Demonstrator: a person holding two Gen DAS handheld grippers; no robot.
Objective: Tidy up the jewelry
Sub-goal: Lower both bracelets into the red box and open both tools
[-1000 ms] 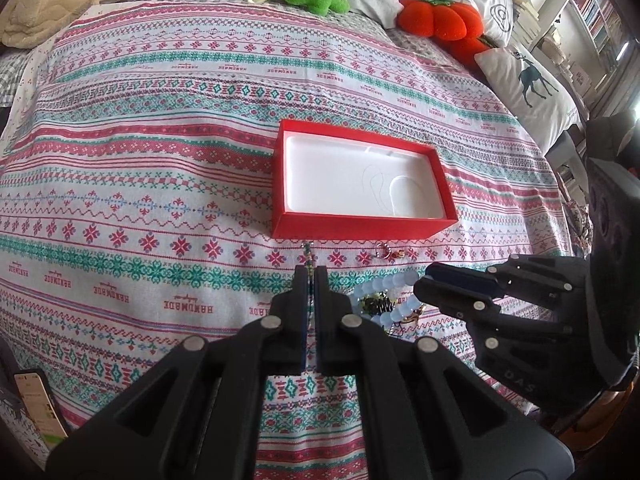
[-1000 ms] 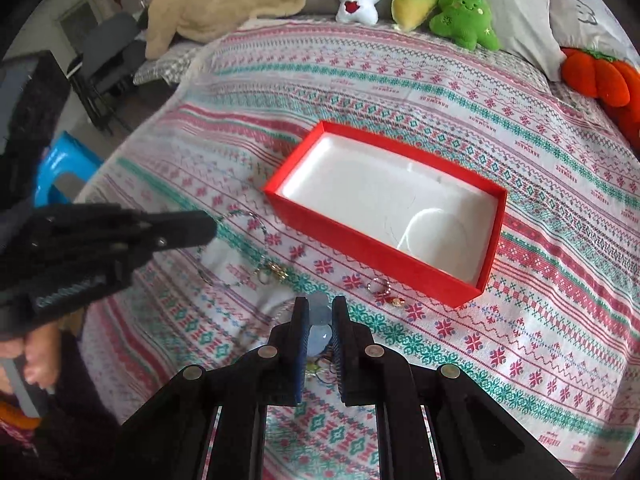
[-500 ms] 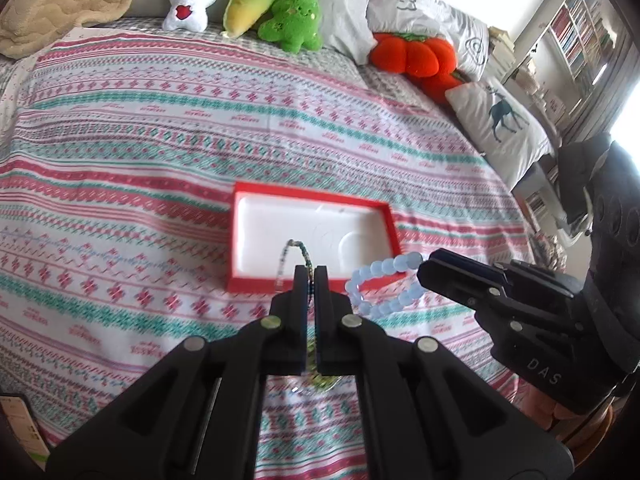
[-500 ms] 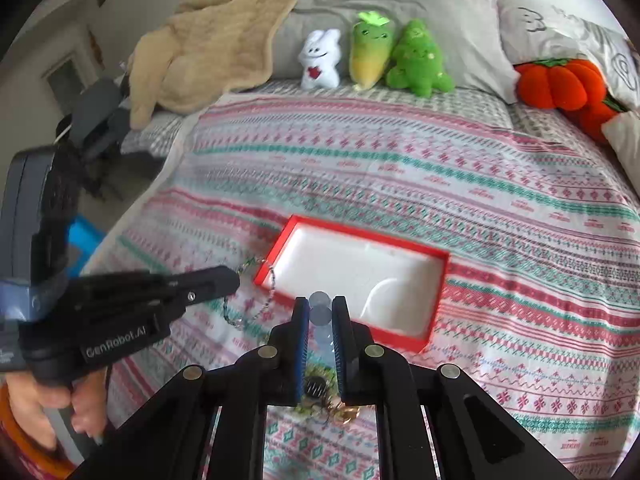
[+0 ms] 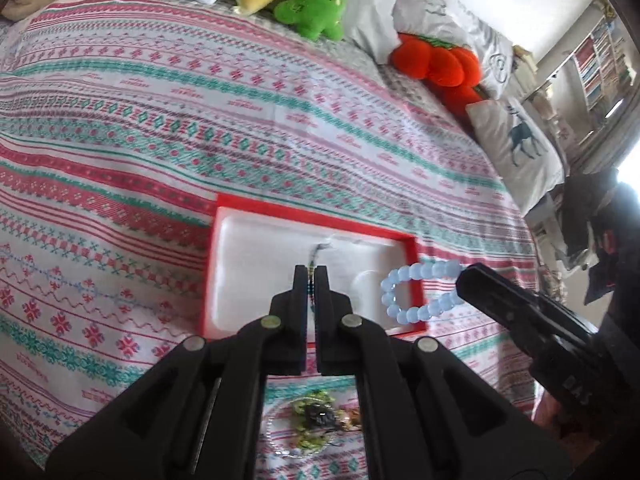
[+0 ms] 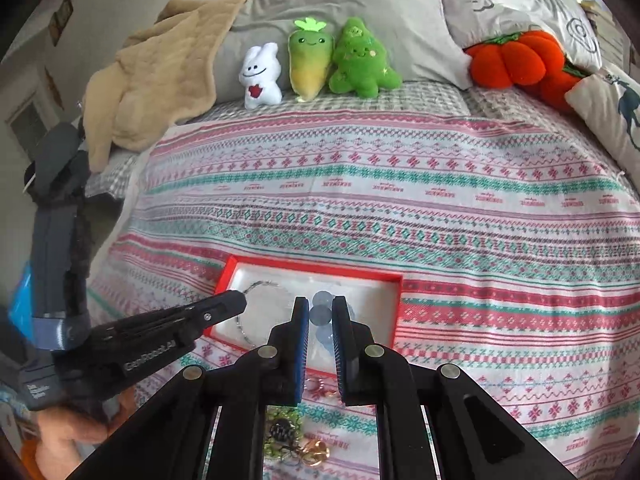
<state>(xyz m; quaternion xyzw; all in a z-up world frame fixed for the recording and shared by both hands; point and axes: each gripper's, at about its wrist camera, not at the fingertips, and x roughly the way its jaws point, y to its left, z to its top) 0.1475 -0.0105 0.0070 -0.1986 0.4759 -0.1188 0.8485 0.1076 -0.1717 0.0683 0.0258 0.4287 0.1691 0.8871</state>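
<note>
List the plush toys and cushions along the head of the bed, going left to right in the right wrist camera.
Beige blanket → white bunny plush → carrot-shaped plush → green tree plush → orange pumpkin plush → deer-print pillow.

A: The left tongs are hiding most of the thin beaded chain; its beads are looking too small to tell.

B: And the black arms are covering part of the jewelry pile, while the blue bead bracelet is half hiding between the right tongs.
</note>
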